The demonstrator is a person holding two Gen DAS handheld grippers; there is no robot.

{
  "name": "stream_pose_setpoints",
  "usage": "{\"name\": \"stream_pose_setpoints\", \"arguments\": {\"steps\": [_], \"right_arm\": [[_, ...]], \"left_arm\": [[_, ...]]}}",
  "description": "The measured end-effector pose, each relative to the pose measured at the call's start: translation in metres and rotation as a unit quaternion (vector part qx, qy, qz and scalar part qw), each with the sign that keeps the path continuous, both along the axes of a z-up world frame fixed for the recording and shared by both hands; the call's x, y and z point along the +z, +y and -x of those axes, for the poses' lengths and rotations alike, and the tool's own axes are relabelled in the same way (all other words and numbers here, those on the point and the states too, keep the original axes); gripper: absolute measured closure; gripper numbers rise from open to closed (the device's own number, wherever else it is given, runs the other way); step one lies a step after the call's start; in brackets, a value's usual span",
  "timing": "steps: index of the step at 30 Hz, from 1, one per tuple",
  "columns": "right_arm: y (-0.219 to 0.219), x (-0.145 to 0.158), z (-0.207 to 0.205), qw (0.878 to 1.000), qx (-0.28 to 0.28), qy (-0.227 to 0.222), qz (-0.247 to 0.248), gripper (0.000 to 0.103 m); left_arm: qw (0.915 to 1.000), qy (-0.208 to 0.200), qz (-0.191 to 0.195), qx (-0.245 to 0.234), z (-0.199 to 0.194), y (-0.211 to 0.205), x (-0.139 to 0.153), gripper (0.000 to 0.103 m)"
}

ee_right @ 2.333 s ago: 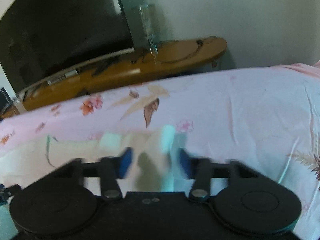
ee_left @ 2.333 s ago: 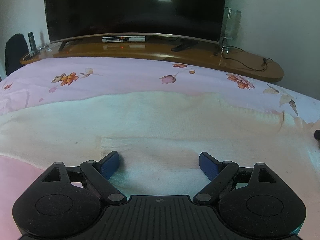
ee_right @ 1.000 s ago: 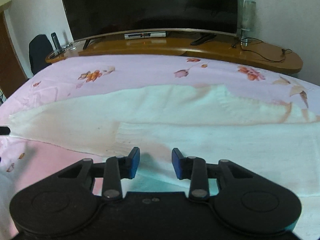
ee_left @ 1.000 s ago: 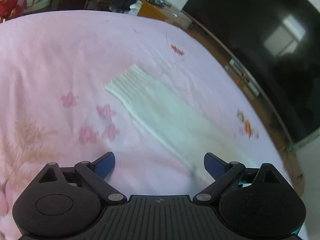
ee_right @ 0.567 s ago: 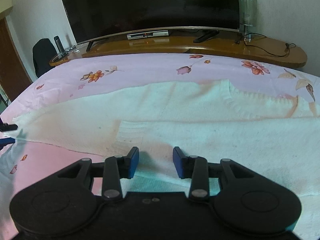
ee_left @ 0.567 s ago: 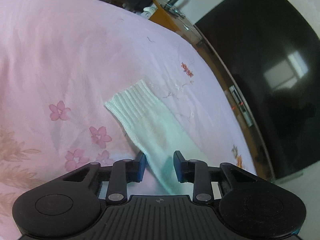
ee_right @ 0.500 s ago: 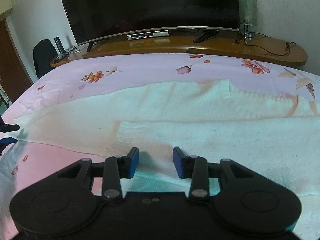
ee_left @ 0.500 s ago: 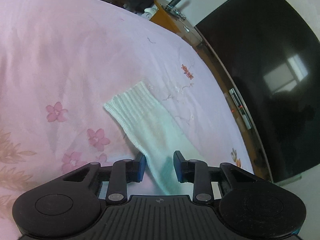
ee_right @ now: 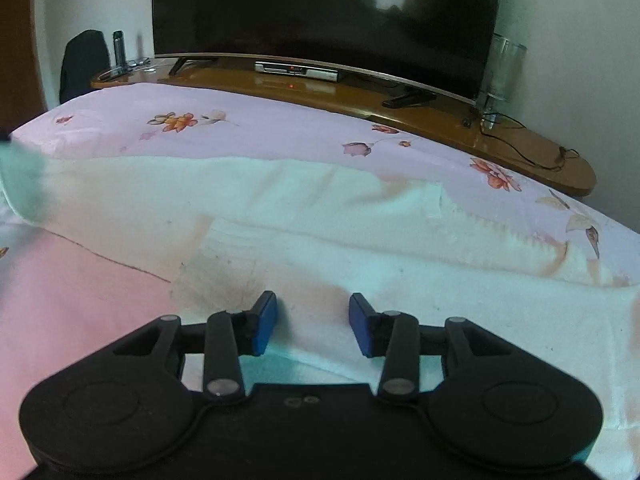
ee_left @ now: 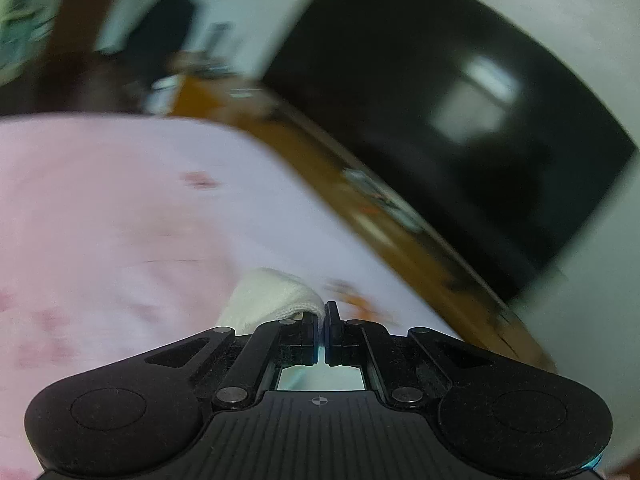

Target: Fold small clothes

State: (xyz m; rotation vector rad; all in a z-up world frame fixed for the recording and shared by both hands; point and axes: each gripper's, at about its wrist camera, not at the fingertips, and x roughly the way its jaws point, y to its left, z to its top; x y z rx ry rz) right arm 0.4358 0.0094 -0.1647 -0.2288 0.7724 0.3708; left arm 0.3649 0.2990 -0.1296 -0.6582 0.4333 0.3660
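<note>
Garment: your white knit sweater (ee_right: 360, 240) lies spread across the pink floral bedsheet (ee_right: 248, 128), its body running from the left edge of the right wrist view to the right edge, with a folded layer on top toward the near side.
Sleeve: your left gripper (ee_left: 322, 312) has the sleeve cuff (ee_left: 272, 296) pinched between its jaws; the white knit bunches up just in front of the fingertips and hangs to their left.
Left gripper state: clenched on the sleeve cuff, jaws pressed together with only a thin strip of fabric between them.
Left view quality: heavy motion blur; you cannot read detail on the bedsheet or the furniture behind it.
Right gripper state: your right gripper (ee_right: 313, 316) is released, jaws partly apart, and they have just been opening a little further. Its blue pads (ee_right: 264, 320) sit low over the sweater's near folded layer; you cannot tell whether the tips touch the knit.
Right gripper contents: sweater fabric lies below the gap, but the pads do not press on it.
Background: a dark television (ee_right: 320, 12) stands on a curved wooden stand (ee_right: 400, 100) beyond the bed, with a clear glass vessel (ee_right: 502, 72) at its right end.
</note>
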Motion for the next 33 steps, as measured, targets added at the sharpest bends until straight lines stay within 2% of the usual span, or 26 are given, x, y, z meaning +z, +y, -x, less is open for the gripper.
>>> {"name": "stream_pose_setpoints", "arguments": {"steps": [4,7,10,12,15,16,17,18,19,20,21,22,23,25,29,31,33], "right_arm": [[-0.025,0.016,-0.002,0.998,-0.019,0.02,-0.061,0.064],[-0.059,0.031,-0.001,0.995,-0.043,0.019,-0.093,0.063],[-0.1,0.042,0.003,0.993,-0.065,0.017,-0.101,0.062],[-0.125,0.045,0.008,0.992,-0.076,0.015,-0.097,0.062],[-0.163,0.044,0.012,0.99,-0.102,0.024,-0.099,0.056],[-0.175,0.042,0.014,0.988,-0.11,0.029,-0.101,0.056],[-0.184,0.039,0.015,0.987,-0.115,0.036,-0.107,0.056],[-0.192,0.038,0.016,0.986,-0.119,0.041,-0.112,0.056],[-0.197,0.037,0.018,0.985,-0.12,0.045,-0.117,0.056],[-0.2,0.035,0.019,0.984,-0.119,0.047,-0.121,0.055],[-0.202,0.034,0.021,0.984,-0.118,0.049,-0.123,0.053],[-0.205,0.034,0.022,0.983,-0.118,0.052,-0.129,0.05],[-0.208,0.034,0.022,0.982,-0.117,0.056,-0.14,0.049],[-0.208,0.033,0.022,0.98,-0.117,0.06,-0.15,0.047],[-0.204,0.033,0.014,0.976,-0.115,0.069,-0.169,0.046],[-0.197,0.035,0.012,0.975,-0.111,0.07,-0.182,0.039],[-0.187,0.037,0.008,0.977,-0.105,0.063,-0.173,0.036]], "left_arm": [[0.9947,-0.012,-0.012,-0.102,-0.029,-0.074,0.02,0.101],[0.9834,-0.009,-0.008,-0.181,-0.049,-0.14,0.022,0.101],[0.9644,0.016,-0.007,-0.264,-0.069,-0.212,0.011,0.101],[0.9479,0.053,-0.014,-0.314,-0.084,-0.257,-0.001,0.101],[0.9177,0.113,-0.032,-0.38,-0.098,-0.314,-0.015,0.101],[0.913,0.121,-0.035,-0.388,-0.096,-0.326,-0.015,0.1],[0.9094,0.122,-0.031,-0.396,-0.096,-0.333,-0.014,0.094],[0.9074,0.12,-0.022,-0.402,-0.097,-0.338,-0.01,0.07],[0.9076,0.113,-0.015,-0.404,-0.094,-0.339,-0.007,0.053],[0.9113,0.101,-0.013,-0.399,-0.091,-0.341,0.001,0.024],[0.9164,0.08,-0.02,-0.392,-0.087,-0.344,0.011,0.014],[0.919,0.064,-0.03,-0.388,-0.083,-0.341,0.02,0.014],[0.9173,0.058,-0.038,-0.392,-0.082,-0.341,0.029,0.014],[0.9188,0.058,-0.044,-0.388,-0.079,-0.331,0.038,0.014],[0.9363,0.076,-0.074,-0.335,-0.076,-0.288,0.031,0.014],[0.9462,0.089,-0.086,-0.299,-0.069,-0.26,0.025,0.014],[0.9528,0.101,-0.105,-0.266,-0.059,-0.234,0.017,0.014]]}}
